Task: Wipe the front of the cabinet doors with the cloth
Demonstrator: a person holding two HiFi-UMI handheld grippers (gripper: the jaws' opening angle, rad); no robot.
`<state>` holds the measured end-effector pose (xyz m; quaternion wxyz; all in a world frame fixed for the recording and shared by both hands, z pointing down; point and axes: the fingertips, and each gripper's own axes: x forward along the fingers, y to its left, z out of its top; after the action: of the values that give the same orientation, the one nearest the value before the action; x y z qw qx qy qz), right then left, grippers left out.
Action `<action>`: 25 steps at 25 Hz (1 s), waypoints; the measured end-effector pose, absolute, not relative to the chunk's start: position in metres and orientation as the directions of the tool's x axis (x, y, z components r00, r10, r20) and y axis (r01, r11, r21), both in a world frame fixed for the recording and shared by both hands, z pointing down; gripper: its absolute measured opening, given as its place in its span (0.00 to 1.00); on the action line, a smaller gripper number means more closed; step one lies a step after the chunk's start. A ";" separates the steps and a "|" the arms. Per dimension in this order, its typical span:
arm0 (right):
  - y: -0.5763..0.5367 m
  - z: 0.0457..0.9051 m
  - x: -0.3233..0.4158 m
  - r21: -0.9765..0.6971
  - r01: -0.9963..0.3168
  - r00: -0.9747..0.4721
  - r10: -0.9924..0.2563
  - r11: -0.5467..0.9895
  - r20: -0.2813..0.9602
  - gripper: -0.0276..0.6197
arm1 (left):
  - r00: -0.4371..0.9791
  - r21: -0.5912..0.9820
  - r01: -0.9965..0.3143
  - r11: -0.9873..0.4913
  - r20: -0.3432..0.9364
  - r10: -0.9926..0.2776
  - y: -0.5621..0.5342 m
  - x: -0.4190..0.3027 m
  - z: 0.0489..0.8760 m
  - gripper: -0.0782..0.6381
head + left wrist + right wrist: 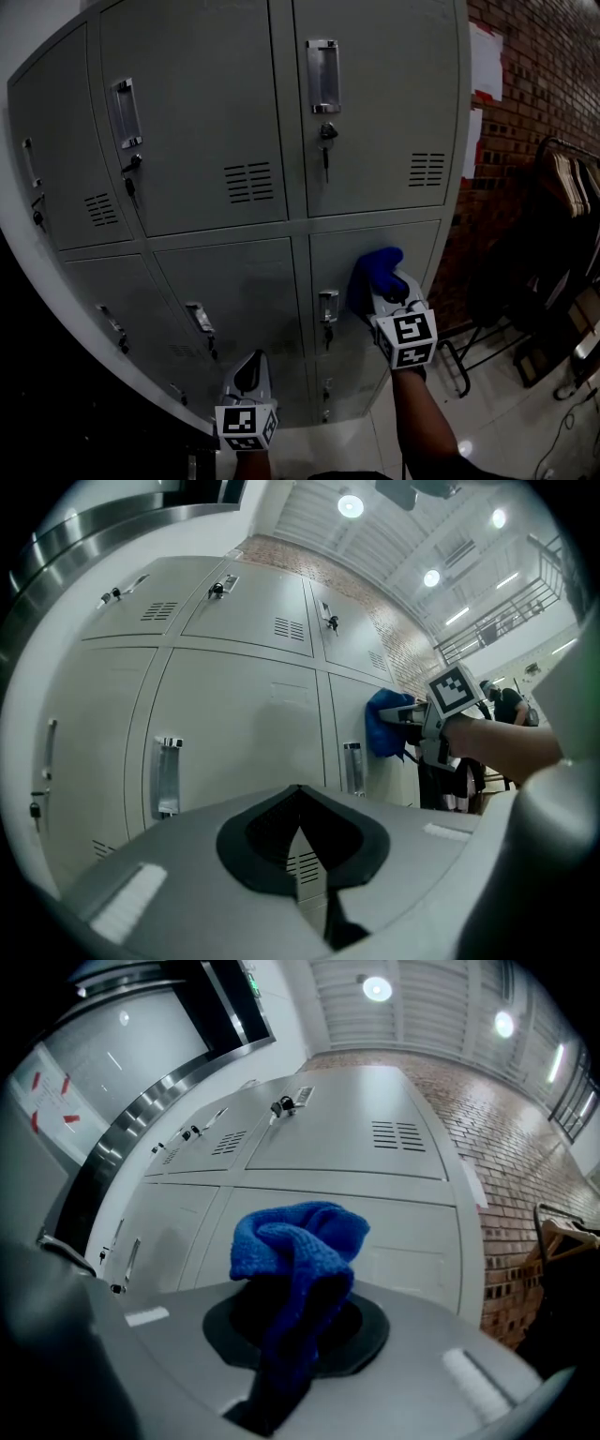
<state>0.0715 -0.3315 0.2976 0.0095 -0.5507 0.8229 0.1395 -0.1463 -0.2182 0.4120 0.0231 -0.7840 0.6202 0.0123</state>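
The grey locker cabinet (216,112) fills the head view, with two rows of doors. My right gripper (382,289) is shut on a bunched blue cloth (375,270), which sits against the upper part of the lower right door (417,246), just right of its handle (328,307). In the right gripper view the cloth (295,1241) bulges out of the gripper (292,1312) and hides the fingertips. The left gripper view shows cloth (386,726) and right gripper (424,726) at the door. My left gripper (249,371) hangs low before the lower middle door, shut (298,808) and empty.
A brick wall (548,103) with white sheets (485,61) runs right of the cabinet. A rack of hangers (567,178) and a metal frame (469,352) stand on the glossy floor at the right. Keys hang from the upper doors' locks (325,155).
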 end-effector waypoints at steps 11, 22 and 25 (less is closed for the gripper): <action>-0.343 0.301 0.156 0.206 -0.955 -0.246 -0.957 0.212 -0.153 0.13 | 0.241 -0.024 -0.970 -0.240 -0.041 -0.970 -0.220 -0.139 0.415 0.13; -0.349 0.300 0.202 0.201 -0.970 -0.170 -0.972 0.137 -0.159 0.13 | 0.262 -0.023 -0.965 -0.261 -0.034 -0.964 -0.223 -0.127 0.416 0.13; -0.349 0.301 0.208 0.194 -0.972 -0.168 -0.972 0.135 -0.165 0.13 | 0.268 -0.021 -0.963 -0.268 -0.028 -0.963 -0.224 -0.125 0.421 0.13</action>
<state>0.2084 -0.3494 0.3007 -0.0004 -0.6452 0.7532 0.1284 -0.1255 -0.2236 0.4206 0.0167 -0.7962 0.6048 0.0050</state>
